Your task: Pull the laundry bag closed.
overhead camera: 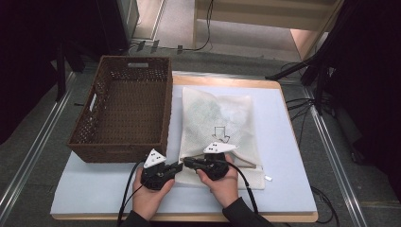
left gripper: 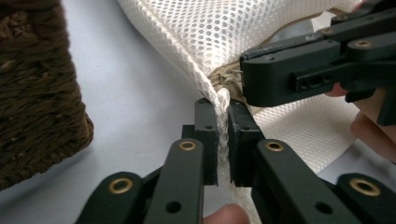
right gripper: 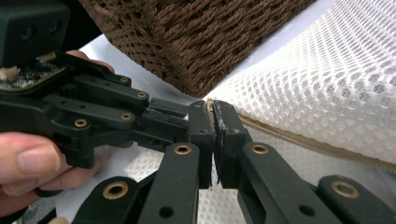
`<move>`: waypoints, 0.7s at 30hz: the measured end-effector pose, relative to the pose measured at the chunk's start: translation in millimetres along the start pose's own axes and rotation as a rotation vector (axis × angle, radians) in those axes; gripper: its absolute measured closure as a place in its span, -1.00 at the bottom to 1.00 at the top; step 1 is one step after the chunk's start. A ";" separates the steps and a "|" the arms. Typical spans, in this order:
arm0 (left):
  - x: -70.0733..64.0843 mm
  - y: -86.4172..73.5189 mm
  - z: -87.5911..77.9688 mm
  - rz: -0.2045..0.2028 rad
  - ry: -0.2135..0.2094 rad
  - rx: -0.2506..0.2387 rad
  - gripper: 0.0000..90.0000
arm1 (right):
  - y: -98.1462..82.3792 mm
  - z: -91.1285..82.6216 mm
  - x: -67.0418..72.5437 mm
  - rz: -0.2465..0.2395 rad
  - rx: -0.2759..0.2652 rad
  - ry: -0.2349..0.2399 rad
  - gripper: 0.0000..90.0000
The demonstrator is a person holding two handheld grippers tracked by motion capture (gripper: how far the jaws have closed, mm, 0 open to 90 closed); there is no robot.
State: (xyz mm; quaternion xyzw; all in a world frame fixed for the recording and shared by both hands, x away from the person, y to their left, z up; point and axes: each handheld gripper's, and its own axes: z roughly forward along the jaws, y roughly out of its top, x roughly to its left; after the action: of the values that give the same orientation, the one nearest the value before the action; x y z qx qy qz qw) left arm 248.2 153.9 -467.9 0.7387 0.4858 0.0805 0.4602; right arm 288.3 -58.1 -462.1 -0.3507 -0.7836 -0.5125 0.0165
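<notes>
A white mesh bag [overhead camera: 217, 118] lies flat on the pale mat, with dark contents faintly visible through it. Both grippers meet at its near left corner. My left gripper [overhead camera: 181, 165] is shut on the bag's corner edge [left gripper: 223, 100], the mesh pinched between its pads. My right gripper [overhead camera: 186, 162] points left towards it and is shut on the end of the beige zipper [right gripper: 299, 137], right beside the left gripper's tips [right gripper: 180, 112]. In the left gripper view the right gripper [left gripper: 245, 79] sits just above my jaws at the zipper.
A brown wicker basket [overhead camera: 118, 150] stands empty at the left, its near corner close to both grippers [right gripper: 201, 37]. The pale mat [overhead camera: 283, 156] covers a wooden table. A small white tag [overhead camera: 268, 178] lies by the bag's near right corner.
</notes>
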 end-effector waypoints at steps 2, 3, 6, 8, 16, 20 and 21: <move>1.1 0.3 0.1 -0.006 -0.004 -0.005 0.80 | 0.4 -0.1 -0.3 -0.003 0.000 0.000 0.96; 1.1 0.4 0.3 -0.007 -0.004 -0.009 0.80 | 0.4 -0.3 -0.2 -0.005 -0.002 -0.001 0.96; 0.5 0.4 1.8 0.001 -0.001 -0.004 0.85 | -0.9 -0.5 -0.3 -0.005 -0.004 -0.005 0.96; -0.3 0.6 2.1 0.014 0.006 0.003 0.90 | -2.6 -0.6 -0.4 -0.006 -0.007 -0.011 0.96; -1.9 -0.3 2.2 0.008 0.001 -0.033 0.95 | -6.3 -4.5 -0.9 -0.028 -0.013 -0.033 0.96; -0.2 -1.1 0.4 -0.006 -0.011 -0.053 0.95 | -8.4 -5.8 -3.0 -0.022 -0.003 -0.044 0.96; -0.8 -1.5 0.4 -0.004 -0.007 -0.055 0.95 | -8.5 -6.1 -3.8 -0.026 -0.001 -0.046 0.96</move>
State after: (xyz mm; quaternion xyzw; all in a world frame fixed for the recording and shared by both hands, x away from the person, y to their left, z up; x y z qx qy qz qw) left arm 247.1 153.2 -469.0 0.7252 0.4834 0.0904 0.4820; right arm 284.3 -66.9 -467.4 -0.3522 -0.7879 -0.5050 -0.0082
